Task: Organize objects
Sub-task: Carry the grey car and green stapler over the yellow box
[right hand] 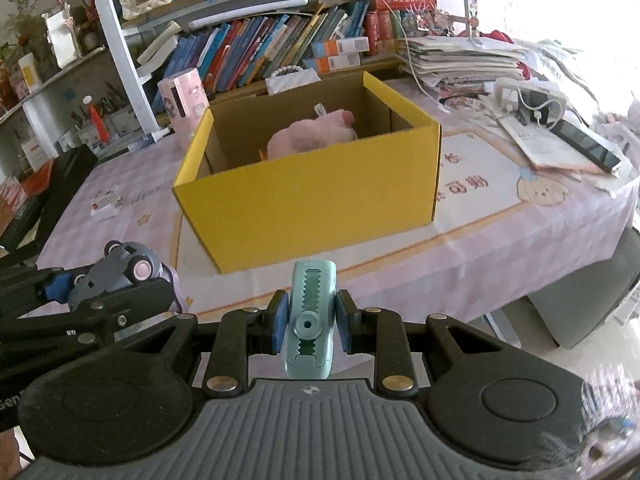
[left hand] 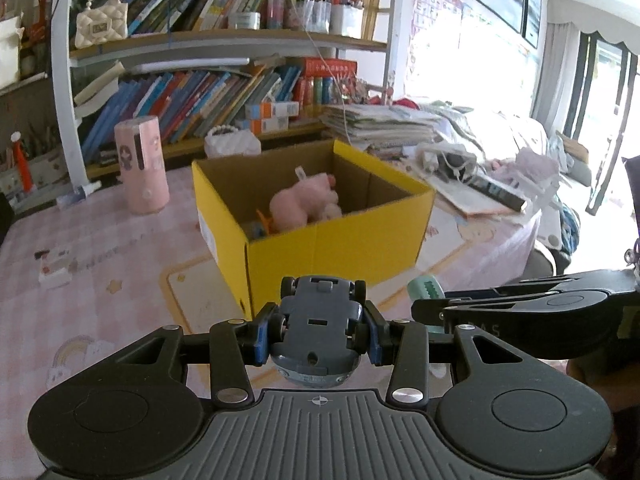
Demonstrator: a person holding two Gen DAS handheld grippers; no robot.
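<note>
A cluttered study: a pink-checked bench (right hand: 460,264) before bookshelves. The left tool (left hand: 316,330) clamps an upturned grey toy car (left hand: 320,316); the right tool (right hand: 310,322) pinches a mint plastic eraser case (right hand: 309,320). Both hang short of the open yellow cardboard box (right hand: 312,196), so releasing early could drop them outside it.

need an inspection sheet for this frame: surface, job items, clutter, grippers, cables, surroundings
Surface: table under a pink checked cloth with cartoon prints.
Job's things: open yellow box mid-table, pink plush toy inside; grey toy car and teal clip-like item are carried, both short of the box.
Clutter: pink cylinder left of the box; paper stack and a dark flat device to its right.
Grippers: left gripper shut on the car, underside facing the camera; right gripper shut on the teal item.
Cables: white cord hanging across the papers; white plug strip with leads.
Surroundings: bookshelf behind, bright window to the right.
</note>
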